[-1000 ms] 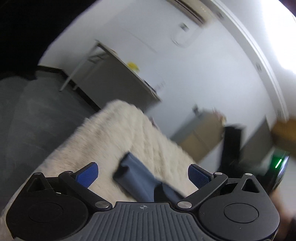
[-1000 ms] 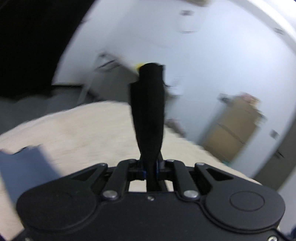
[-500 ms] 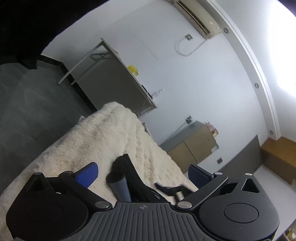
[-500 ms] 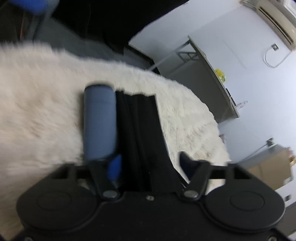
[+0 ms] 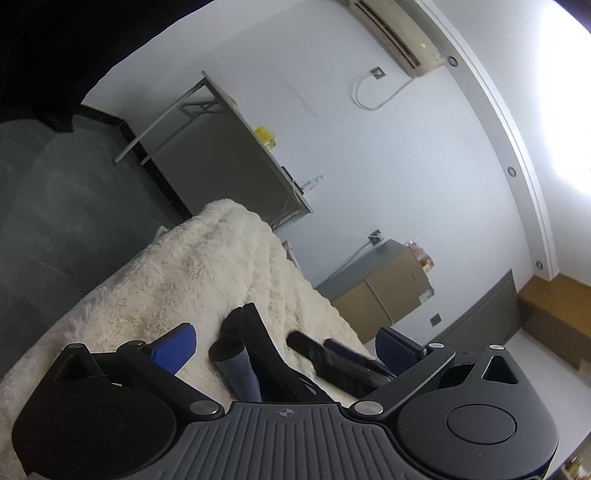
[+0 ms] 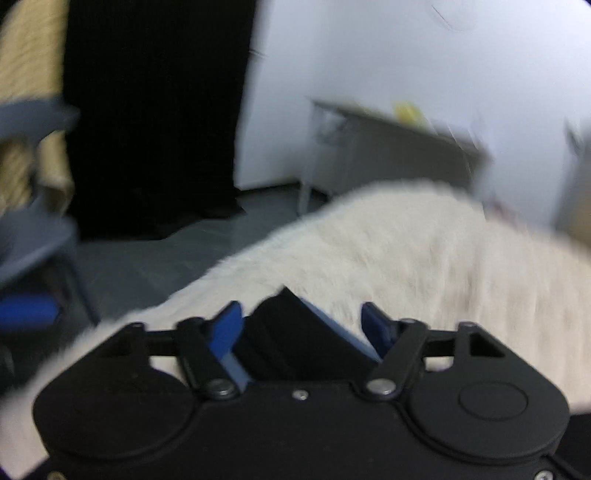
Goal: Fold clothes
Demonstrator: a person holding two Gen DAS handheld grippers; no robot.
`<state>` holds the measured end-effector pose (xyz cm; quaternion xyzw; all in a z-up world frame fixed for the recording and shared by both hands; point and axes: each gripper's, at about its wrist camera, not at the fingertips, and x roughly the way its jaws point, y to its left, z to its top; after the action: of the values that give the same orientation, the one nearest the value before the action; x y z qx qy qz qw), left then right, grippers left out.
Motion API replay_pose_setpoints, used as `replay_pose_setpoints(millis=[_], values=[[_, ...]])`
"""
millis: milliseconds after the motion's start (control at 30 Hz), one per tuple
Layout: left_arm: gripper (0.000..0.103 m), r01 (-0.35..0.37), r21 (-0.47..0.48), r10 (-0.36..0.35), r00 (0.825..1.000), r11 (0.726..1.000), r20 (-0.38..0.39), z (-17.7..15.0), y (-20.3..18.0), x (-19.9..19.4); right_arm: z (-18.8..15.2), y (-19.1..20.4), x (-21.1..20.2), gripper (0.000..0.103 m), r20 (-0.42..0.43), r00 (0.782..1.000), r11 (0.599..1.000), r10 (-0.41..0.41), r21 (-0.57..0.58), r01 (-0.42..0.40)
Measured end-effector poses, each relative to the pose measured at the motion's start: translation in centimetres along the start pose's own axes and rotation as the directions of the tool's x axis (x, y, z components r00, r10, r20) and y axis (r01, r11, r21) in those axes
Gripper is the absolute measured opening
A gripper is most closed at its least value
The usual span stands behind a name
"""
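Left gripper [image 5: 284, 347] gapes, right gripper [image 6: 301, 325] apparently parted, over fluffy cream blanket [image 5: 177, 280]; white-walled room.

White walls [image 5: 369, 177], dark grey floor [image 5: 66, 206]. There's a grey desk [image 5: 236, 155] against the wall, an AC unit [image 5: 395, 29] up high, a grey-and-tan cabinet [image 5: 384, 291], and bright light glaring from the ceiling [image 5: 569, 122].

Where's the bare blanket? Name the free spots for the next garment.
Free: the white blanket beyond the blue-grey piece and the black piece, up to its far edge by the grey table. Also free is the strip outside the left gripper, toward the floor. Crowded: between that gripper's open fingers, where both pieces lie side by side.
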<state>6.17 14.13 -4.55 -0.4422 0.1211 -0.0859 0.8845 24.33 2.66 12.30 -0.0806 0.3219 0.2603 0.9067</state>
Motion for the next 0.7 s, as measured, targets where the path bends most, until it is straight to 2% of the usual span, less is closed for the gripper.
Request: replay_pose_setpoints(millis=[33,100,167,233,367,500,567,600,633,700], values=[[0.102,-0.001,-0.005,0.001,1.0,1.0,0.0,0.0,0.1,-0.1,0.3,-0.4,0.9,0.004,-0.046,0.999,0.998,0.02,0.057,-0.017],[0.102,0.002,-0.007,-0.002,1.0,1.0,0.003,0.1,0.1,-0.2,0.5,-1.0,2.5,0.002,-0.109,0.992,0.985,0.056,0.17,-0.037],[0.102,0.008,-0.008,-0.008,1.0,1.0,0.008,0.1,0.1,-0.4,0.5,-1.8,3.1,0.002,-0.121,0.989,0.962,0.083,0.268,-0.048],[0.102,0.009,-0.012,-0.009,1.0,1.0,0.009,0.1,0.1,-0.3,0.2,-2.3,3.8,0.002,-0.174,0.97,0.931,0.167,0.353,-0.097],[0.102,0.013,-0.016,-0.013,1.0,1.0,0.006,0.2,0.2,-0.2,0.0,-0.1,2.7,0.003,-0.237,0.953,0.968,0.188,0.211,-0.139],[0.102,0.018,-0.015,-0.018,1.0,1.0,-0.005,0.2,0.1,0.0,-0.4,0.6,1.4,0.004,-0.294,0.933,0.973,0.21,0.157,-0.169],[0.102,0.018,-0.009,-0.018,1.0,1.0,-0.011,0.1,0.0,0.1,0.1,0.2,-0.3,0.01,-0.183,0.958,0.969,0.222,0.147,-0.197],[0.102,0.019,-0.007,-0.019,1.0,1.0,-0.011,0.1,0.0,0.1,0.7,-0.3,-1.7,0.014,-0.06,0.972,0.963,0.227,0.159,-0.216],[0.102,0.019,-0.005,-0.019,1.0,1.0,-0.009,0.1,0.0,0.0,1.3,-0.8,-2.9,0.022,0.045,0.974,0.958,0.222,0.179,-0.226],[0.102,0.02,-0.007,-0.02,1.0,1.0,-0.006,0.1,0.0,0.1,2.0,-0.9,-2.6,0.031,0.049,0.978,0.957,0.201,0.204,-0.207]])
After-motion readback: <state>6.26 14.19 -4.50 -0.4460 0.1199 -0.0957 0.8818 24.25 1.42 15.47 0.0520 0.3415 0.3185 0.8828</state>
